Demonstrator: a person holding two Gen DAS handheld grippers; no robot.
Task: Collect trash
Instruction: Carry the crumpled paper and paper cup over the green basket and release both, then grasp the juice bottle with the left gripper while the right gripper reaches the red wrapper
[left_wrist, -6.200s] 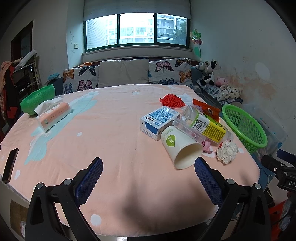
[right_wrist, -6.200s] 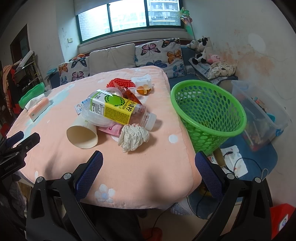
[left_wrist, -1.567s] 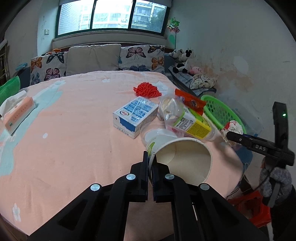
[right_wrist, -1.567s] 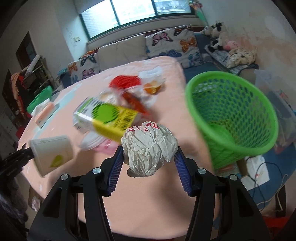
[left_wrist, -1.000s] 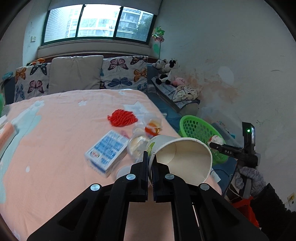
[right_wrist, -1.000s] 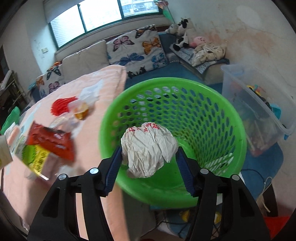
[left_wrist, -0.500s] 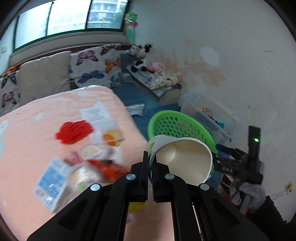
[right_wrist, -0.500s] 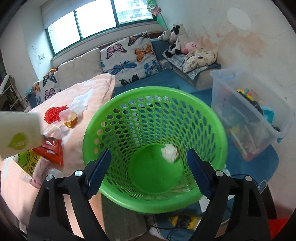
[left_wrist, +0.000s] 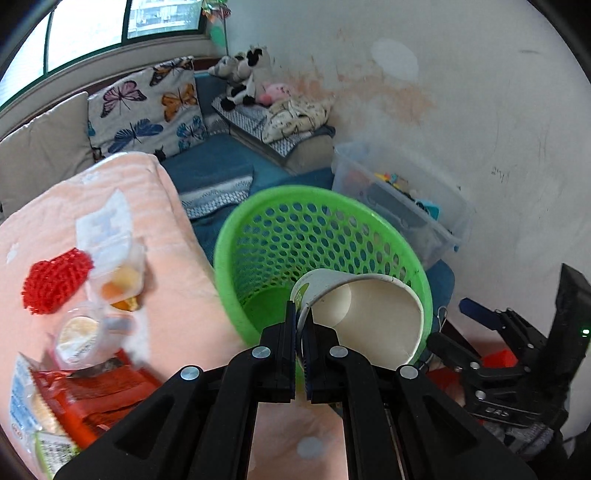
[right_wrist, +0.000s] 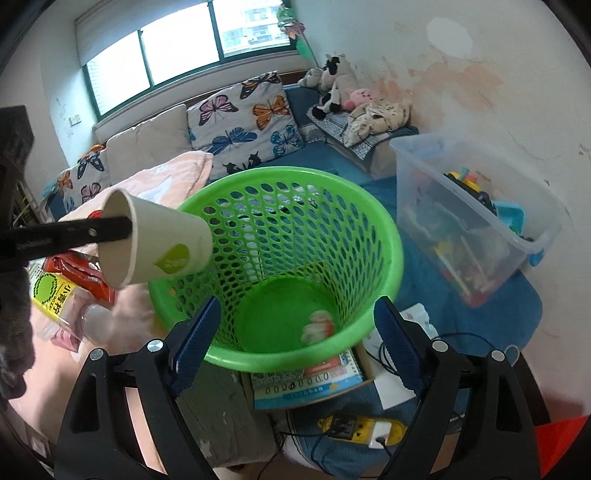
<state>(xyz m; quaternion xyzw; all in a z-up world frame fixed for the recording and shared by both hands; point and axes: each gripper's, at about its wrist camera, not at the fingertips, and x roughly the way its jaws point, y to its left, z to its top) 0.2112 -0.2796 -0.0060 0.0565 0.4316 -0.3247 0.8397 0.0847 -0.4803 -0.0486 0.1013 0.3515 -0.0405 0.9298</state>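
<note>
My left gripper (left_wrist: 301, 332) is shut on the rim of a white paper cup (left_wrist: 365, 317) with a green logo. It holds the cup tilted over the near left edge of the green mesh basket (left_wrist: 258, 221). The right wrist view shows the same paper cup (right_wrist: 162, 243) at the basket's left rim. My right gripper (right_wrist: 295, 332) stands open and empty over the green mesh basket (right_wrist: 369, 221). A crumpled paper ball (right_wrist: 317, 326) lies on the basket's floor. A yellow-labelled bottle (right_wrist: 55, 295) and a red snack wrapper (left_wrist: 107, 384) lie on the pink table (left_wrist: 177, 258).
A red mesh scrap (left_wrist: 55, 280), a clear cup with orange bits (left_wrist: 118, 273) and a small lidded tub (left_wrist: 79, 332) also lie on the table. A clear storage bin (right_wrist: 476, 221) stands right of the basket. Books and a power strip (right_wrist: 354, 430) lie on the floor below.
My left gripper has carried the cup from above the table to the basket's rim. My right gripper let go of the paper ball, which now lies in the basket, and drew back a little.
</note>
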